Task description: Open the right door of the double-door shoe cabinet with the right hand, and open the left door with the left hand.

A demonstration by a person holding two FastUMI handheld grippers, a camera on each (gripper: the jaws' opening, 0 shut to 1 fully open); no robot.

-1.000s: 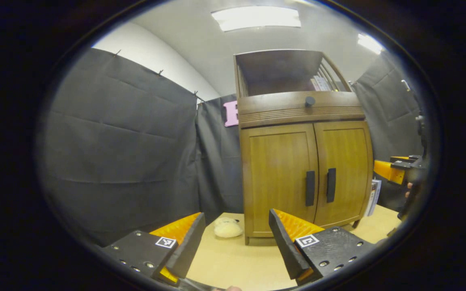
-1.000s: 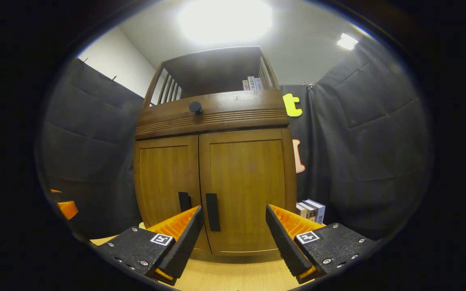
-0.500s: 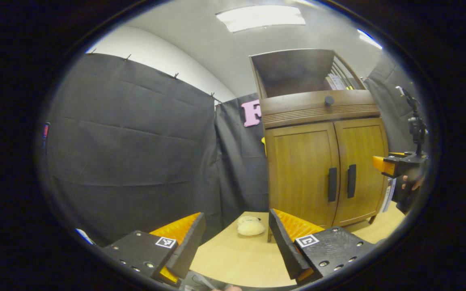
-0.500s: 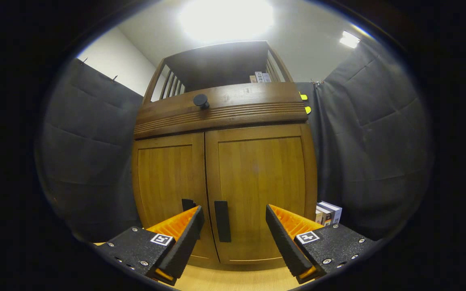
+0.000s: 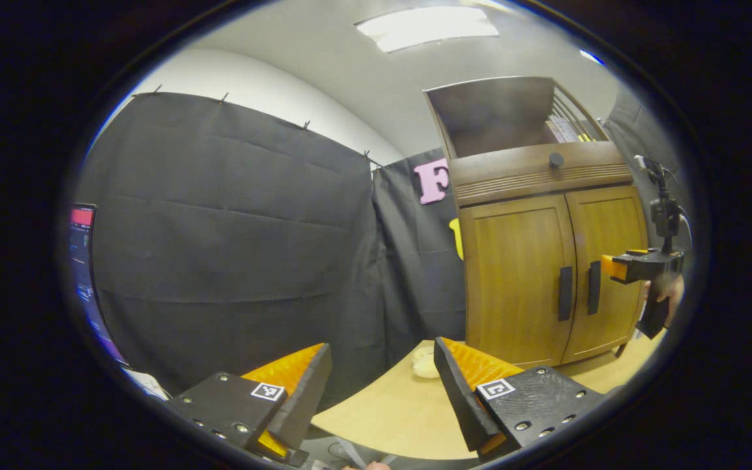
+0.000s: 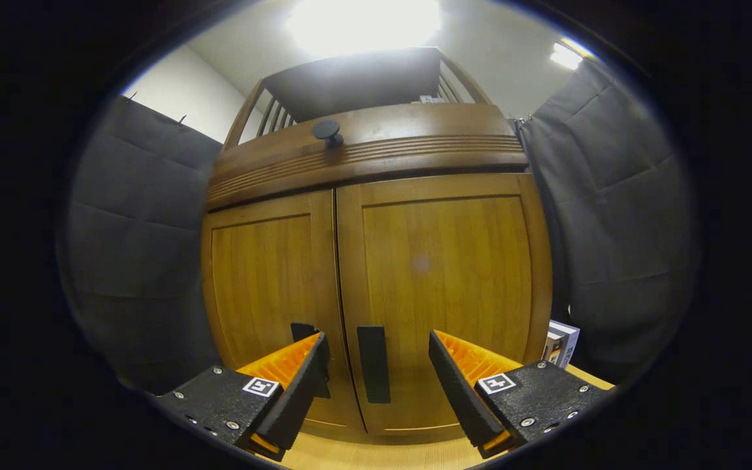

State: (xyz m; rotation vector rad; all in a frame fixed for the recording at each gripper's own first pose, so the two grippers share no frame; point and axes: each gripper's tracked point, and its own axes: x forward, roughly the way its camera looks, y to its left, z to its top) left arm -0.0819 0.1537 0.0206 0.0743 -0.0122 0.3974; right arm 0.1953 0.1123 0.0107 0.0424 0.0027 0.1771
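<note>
My left tongs (image 5: 382,385) are wide open above the table (image 5: 382,408), well apart from the shoe cabinet (image 5: 519,274). My right tongs (image 6: 376,382) are also wide open, with the handle of the right door (image 6: 374,363) between the fingers, not touched. Both doors are closed. No writing is readable.

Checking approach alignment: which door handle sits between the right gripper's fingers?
The right door's handle: it stands in the gap between the open fingers. The left door's handle is partly hidden behind one finger.
</note>
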